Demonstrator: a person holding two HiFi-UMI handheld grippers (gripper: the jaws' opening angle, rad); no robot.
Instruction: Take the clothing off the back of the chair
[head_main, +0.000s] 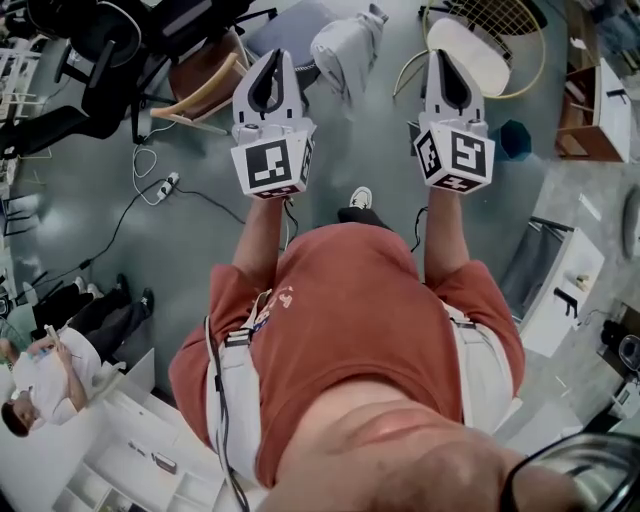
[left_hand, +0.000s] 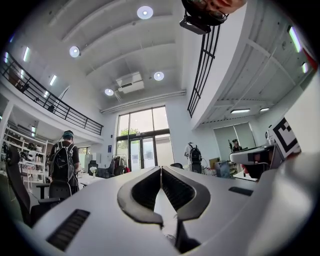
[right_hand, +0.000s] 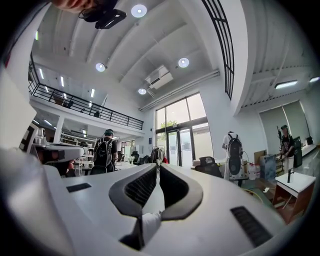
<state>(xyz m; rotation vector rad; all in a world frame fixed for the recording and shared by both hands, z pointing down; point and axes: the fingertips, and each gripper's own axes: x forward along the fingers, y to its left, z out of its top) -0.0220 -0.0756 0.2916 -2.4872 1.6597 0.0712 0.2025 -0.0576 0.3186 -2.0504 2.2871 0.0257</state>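
Pale grey clothing (head_main: 347, 45) hangs on the back of a chair (head_main: 288, 28) at the top centre of the head view. The left gripper (head_main: 273, 58) and right gripper (head_main: 441, 58) are held out on either side of it, clear of the fabric, with both pairs of jaws clenched on nothing.

Our left gripper (head_main: 274, 56) beside our right gripper (head_main: 441, 56), clothing (head_main: 346, 45) on a chair (head_main: 284, 30) far between them, wire chair (head_main: 476, 52) far right, power strip (head_main: 163, 186) left.

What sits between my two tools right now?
Head view: the draped grey clothing shows between left tool and right tool, farther ahead; only floor nearer.
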